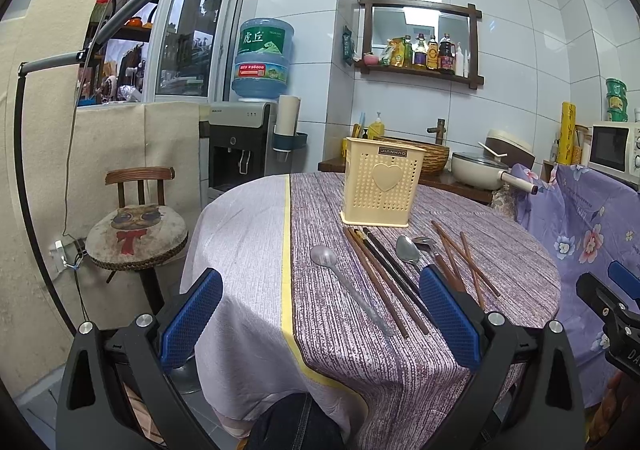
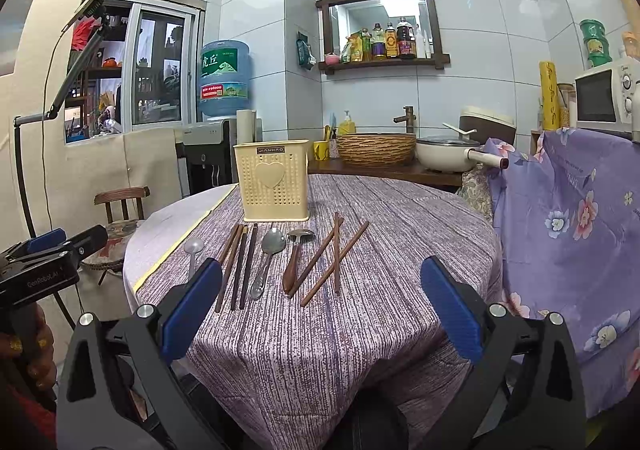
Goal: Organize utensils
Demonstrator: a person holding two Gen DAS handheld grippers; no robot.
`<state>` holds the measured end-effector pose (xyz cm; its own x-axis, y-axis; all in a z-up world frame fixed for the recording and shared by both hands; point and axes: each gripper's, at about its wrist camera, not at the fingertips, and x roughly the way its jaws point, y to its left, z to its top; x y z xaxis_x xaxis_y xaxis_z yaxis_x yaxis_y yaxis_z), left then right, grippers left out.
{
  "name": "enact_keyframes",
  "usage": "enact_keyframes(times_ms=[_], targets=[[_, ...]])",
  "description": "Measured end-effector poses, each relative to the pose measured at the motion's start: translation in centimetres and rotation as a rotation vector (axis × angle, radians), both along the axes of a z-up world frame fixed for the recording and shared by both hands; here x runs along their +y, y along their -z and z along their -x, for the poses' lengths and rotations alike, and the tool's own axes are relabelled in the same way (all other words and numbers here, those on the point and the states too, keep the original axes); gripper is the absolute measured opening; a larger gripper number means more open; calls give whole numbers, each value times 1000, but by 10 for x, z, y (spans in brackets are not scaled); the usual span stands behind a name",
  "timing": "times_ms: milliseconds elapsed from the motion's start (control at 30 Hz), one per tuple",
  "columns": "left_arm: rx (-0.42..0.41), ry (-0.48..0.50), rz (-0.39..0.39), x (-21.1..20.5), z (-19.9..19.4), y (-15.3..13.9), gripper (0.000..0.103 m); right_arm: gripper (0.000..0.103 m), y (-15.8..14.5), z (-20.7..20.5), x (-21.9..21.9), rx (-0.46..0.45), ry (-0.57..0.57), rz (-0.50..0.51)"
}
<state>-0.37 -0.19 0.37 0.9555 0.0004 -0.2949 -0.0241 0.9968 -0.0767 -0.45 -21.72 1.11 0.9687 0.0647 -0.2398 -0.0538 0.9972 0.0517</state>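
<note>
A cream perforated utensil holder (image 1: 382, 182) (image 2: 274, 180) stands upright at the far side of the round table. In front of it lie a clear long spoon (image 1: 344, 282) (image 2: 193, 250), dark chopsticks (image 1: 384, 278) (image 2: 240, 266), a metal spoon (image 1: 408, 250) (image 2: 269, 258), a wooden-handled spoon (image 2: 295, 254) and crossed brown chopsticks (image 1: 464, 262) (image 2: 332, 262). My left gripper (image 1: 320, 314) is open and empty, above the table's near edge. My right gripper (image 2: 322, 310) is open and empty, short of the utensils. Each gripper shows at the other view's edge: the right (image 1: 612, 298), the left (image 2: 52, 250).
The purple striped tablecloth (image 2: 360, 330) covers the table. A wooden chair with a cat cushion (image 1: 136, 234) stands at the left. A floral purple cover (image 2: 568, 234) hangs at the right. Behind the table are a counter with a woven basin (image 2: 376, 148) and a pot (image 2: 448, 156), and a water dispenser (image 1: 244, 146).
</note>
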Motion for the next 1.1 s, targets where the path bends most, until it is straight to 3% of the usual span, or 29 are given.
enact_keyframes(times_ms=[1100], targets=[[1,0,0,-1,0,1,98,98,2,-1,1,6,0,-4]])
